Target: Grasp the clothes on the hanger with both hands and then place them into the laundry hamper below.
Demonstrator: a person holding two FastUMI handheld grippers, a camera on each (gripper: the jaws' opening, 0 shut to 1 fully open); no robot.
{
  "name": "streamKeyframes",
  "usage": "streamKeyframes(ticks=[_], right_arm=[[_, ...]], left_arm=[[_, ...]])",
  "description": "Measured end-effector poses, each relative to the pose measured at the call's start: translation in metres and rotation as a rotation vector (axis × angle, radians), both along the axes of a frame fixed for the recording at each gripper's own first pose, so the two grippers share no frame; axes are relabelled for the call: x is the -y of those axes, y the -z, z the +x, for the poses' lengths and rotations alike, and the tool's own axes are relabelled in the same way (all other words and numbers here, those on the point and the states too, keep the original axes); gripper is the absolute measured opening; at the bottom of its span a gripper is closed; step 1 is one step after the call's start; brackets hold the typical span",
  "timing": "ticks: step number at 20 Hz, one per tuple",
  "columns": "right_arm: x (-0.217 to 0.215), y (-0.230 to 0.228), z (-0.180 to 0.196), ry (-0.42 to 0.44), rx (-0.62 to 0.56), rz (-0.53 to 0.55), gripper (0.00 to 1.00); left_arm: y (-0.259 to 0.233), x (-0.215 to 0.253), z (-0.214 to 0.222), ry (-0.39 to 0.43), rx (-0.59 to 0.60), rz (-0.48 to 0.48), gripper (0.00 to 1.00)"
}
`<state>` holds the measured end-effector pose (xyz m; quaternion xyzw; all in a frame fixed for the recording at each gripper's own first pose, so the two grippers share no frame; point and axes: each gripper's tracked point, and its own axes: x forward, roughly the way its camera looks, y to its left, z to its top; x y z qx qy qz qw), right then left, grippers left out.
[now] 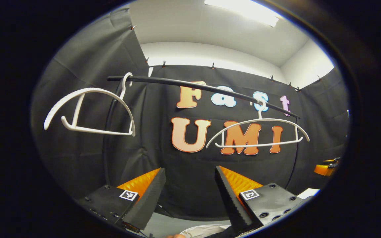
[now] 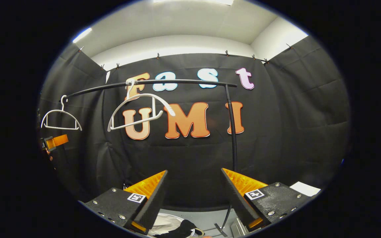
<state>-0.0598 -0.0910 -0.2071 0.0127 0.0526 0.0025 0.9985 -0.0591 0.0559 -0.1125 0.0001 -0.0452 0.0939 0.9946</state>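
**A:** While both tools point up at the black rail [image 1: 203,87], where do the claws stand?

**B:** In the left gripper view the left gripper [image 1: 190,198] has its fingers spread wide apart with nothing between them but the booth's black cloth. The right gripper [image 2: 193,195], in the right gripper view, is the same — fingers well apart, gripping nothing.

**A:** And the hangers?

**B:** Two white ones, both bare. In the left gripper view the near hanger [image 1: 89,112] hangs at about ten o'clock, hooked at the rail's left end and turned partly edge-on. The far hanger [image 1: 258,132] sits at about two o'clock, hooked near the rail's right end, just above the right finger's line. In the right gripper view they swap: the near hanger [image 2: 60,117] is small at nine o'clock, the far hanger [image 2: 139,110] tilted at about eleven o'clock. The rail's upright post [image 2: 232,132] drops down at one o'clock.

**A:** So where are the clothes?

**B:** At six o'clock in the right gripper view, a dark garment [image 2: 179,228] lies over something pale and rounded [image 2: 165,222] — whether that is the hamper's rim I cannot tell. The left gripper view shows a pale rounded edge [image 1: 203,229] at six o'clock too.

**A:** Anything at the sides?

**B:** The other gripper [image 1: 326,168] peeks in at four o'clock in the left gripper view.
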Motion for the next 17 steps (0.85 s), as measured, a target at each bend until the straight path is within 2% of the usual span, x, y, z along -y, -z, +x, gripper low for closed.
streamKeyframes(ticks=[2, 7, 17], right_arm=[[-0.0012, 0.0007, -0.0006, -0.004, -0.001, 0.005, 0.94], [-0.0002, 0.0047, 0.0004, -0.005, -0.005, 0.008, 0.94], [0.0012, 0.0088, -0.0009, -0.005, -0.01, 0.001, 0.94]], left_arm=[[0.0006, 0.0012, -0.0015, 0.004, -0.003, 0.004, 0.96], [0.0022, 0.0045, -0.0001, 0.01, -0.007, 0.009, 0.97], [0.0086, 0.0064, -0.0017, 0.015, -0.019, -0.005, 0.93]])
